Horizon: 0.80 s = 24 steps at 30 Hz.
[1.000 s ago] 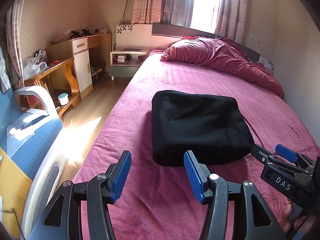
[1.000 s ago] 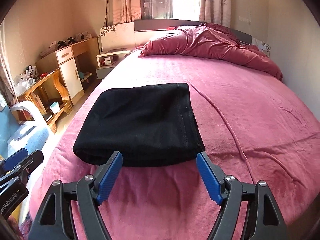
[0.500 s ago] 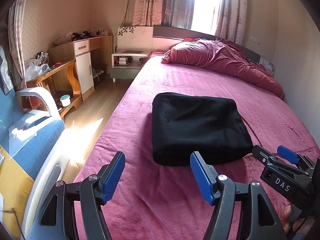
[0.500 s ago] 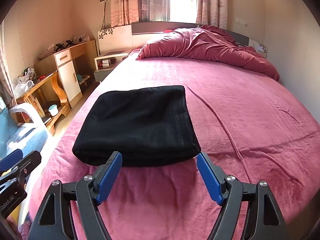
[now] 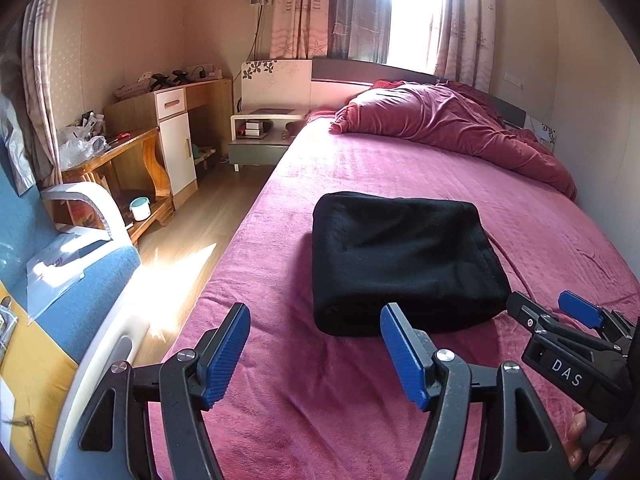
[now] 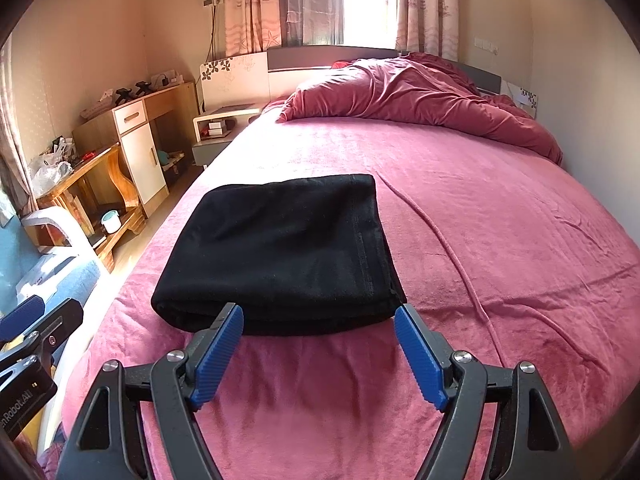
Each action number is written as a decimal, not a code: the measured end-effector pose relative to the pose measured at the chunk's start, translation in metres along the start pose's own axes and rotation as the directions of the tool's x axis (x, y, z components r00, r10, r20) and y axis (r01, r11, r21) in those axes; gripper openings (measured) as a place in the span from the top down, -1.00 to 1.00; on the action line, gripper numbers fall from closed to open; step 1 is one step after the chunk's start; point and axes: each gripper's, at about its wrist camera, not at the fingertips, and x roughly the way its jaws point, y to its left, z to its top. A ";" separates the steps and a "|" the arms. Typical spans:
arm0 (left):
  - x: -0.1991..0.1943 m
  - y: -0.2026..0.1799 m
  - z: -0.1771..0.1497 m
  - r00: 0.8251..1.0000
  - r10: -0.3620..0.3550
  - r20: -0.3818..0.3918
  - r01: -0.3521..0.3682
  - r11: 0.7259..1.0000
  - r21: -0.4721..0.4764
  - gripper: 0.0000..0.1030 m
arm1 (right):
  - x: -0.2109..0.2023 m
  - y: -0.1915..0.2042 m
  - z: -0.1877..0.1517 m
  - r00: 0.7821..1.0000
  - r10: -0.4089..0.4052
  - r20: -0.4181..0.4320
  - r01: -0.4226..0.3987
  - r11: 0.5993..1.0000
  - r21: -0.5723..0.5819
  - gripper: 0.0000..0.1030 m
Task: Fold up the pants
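Pants [image 6: 280, 248], black, folded into a thick rectangle on the magenta bedspread [image 6: 500, 208]; waistband and leg ends hidden inside the folds, long axis unclear. Rolled near edge lies just ahead of the right gripper [image 6: 318, 354], jaws wide, empty. Left gripper [image 5: 314, 354] has just been opening, nothing between its fingers; pants ahead, right of them.

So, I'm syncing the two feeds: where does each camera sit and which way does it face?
Left wrist: on the open left gripper, looking up the bed; folded black pants ahead-right, right gripper at the right edge.
Right wrist: on the open right gripper, pants straight ahead, left gripper at the left edge.
Shared: pants, bed, crumpled duvet, curtained window.
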 end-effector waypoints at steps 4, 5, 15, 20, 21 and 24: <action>-0.001 -0.001 -0.001 1.000 0.002 0.002 -0.002 1.000 0.003 -0.34 | 0.000 0.000 0.000 1.000 0.000 0.000 0.000 1.000 -0.002 -0.54; -0.001 -0.001 -0.001 1.000 0.002 0.002 -0.002 1.000 0.004 -0.34 | 0.000 0.000 0.000 1.000 -0.001 0.000 0.001 1.000 -0.003 -0.54; -0.008 -0.001 0.000 1.000 -0.005 0.022 0.005 1.000 -0.002 -0.34 | 0.001 -0.001 -0.001 1.000 0.001 -0.003 -0.001 1.000 -0.001 -0.54; -0.009 0.000 -0.001 1.000 -0.007 0.018 0.007 1.000 -0.003 -0.34 | 0.002 0.000 -0.003 1.000 0.000 -0.010 0.000 1.000 -0.005 -0.54; -0.009 0.000 -0.001 1.000 -0.009 0.016 0.009 1.000 -0.006 -0.34 | 0.003 0.000 -0.004 1.000 -0.001 -0.012 0.001 1.000 -0.007 -0.54; -0.007 0.002 0.000 1.000 -0.015 0.006 0.016 1.000 -0.012 -0.34 | 0.004 0.001 -0.006 1.000 -0.003 -0.021 0.003 1.000 -0.008 -0.55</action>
